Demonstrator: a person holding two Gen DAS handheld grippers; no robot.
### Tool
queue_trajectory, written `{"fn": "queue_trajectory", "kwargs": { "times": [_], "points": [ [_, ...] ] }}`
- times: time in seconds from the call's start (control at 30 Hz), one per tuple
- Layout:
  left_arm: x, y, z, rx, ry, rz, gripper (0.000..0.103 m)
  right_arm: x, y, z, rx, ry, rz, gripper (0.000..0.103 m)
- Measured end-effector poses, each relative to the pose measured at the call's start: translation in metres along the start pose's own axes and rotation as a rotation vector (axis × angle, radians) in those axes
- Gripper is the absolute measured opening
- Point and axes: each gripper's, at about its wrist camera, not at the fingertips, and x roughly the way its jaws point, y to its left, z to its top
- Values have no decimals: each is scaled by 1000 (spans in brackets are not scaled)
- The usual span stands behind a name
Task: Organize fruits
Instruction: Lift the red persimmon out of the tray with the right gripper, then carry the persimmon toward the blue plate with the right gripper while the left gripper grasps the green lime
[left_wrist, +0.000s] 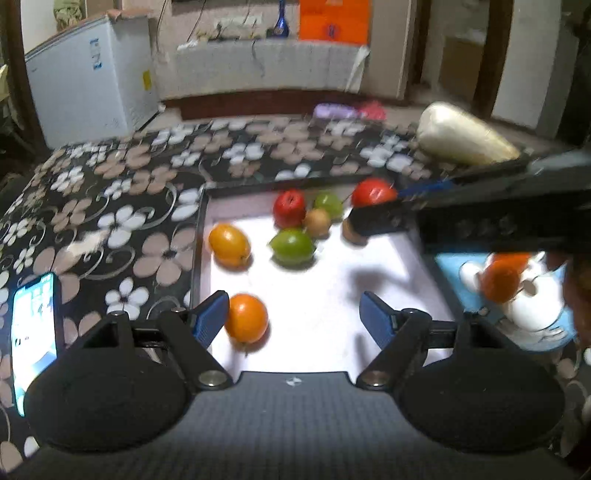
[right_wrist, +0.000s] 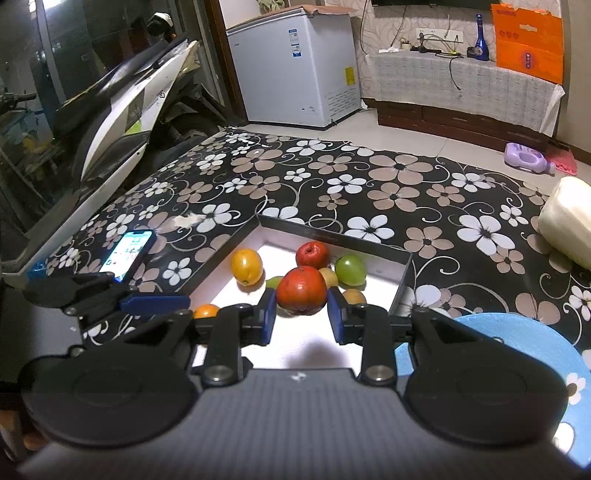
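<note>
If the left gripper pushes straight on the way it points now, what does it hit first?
Probably nothing at once: the left gripper is open over bare white tray floor. The orange fruit sits beside its left finger; further on lies the green fruit. Depth is uncertain.

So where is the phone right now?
The phone lies on the floral table, left of the tray, beside the left tongs in both views.

Lit phone (right_wrist: 130, 254) on floral tablecloth (right_wrist: 369, 192); white freezer (right_wrist: 295, 66) behind.
</note>
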Motion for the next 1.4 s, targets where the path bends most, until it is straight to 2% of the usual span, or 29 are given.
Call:
{"fn": "queue_trajectory", "kwargs": {
  "times": [0.07,0.23,0.3,0.33,0.4,0.43,0.47,0.53,0.6,0.67,0.9,1.13,1.23,1.33,1.4],
  "points": [
    [8,0,-2,5,45,37,81,0,0,0,-1,0,3,33],
    [10,-1,-2,-2,45,53,80,0,0,0,0,1,6,33],
    [10,0,0,-13,38,62,76,0,0,-1,-1,0,5,33],
    [9,1,2,-24,31,50,76,0,0,-1,-1,0,4,33],
    [-1,5,6,-64,-15,-46,69,0,0,-1,0,0,4,33],
    [-5,4,8,-67,-31,-97,69,0,0,-1,-1,0,3,33],
    [-7,1,8,-50,-40,-88,72,0,-1,-1,0,0,4,33],
    [0,-5,6,-22,-8,-7,74,0,-2,-1,4,-1,2,33],
    [9,-4,5,-36,39,-3,74,0,-3,0,9,-3,0,33],
    [12,-6,7,-36,44,11,74,-1,-4,0,10,-5,0,33],
    [29,-20,23,-70,54,-51,75,-8,-18,1,50,-26,-34,33],
    [37,-43,26,-55,47,-104,72,-20,-36,-2,83,-35,-66,33],
    [42,-48,29,-54,42,-78,71,-27,-41,-3,88,-45,-72,33],
    [51,-47,33,-73,52,-88,64,-33,-46,-5,97,-55,-79,33],
    [57,-46,35,-76,56,-83,63,-37,-49,-6,102,-58,-81,33]
  ]
}}
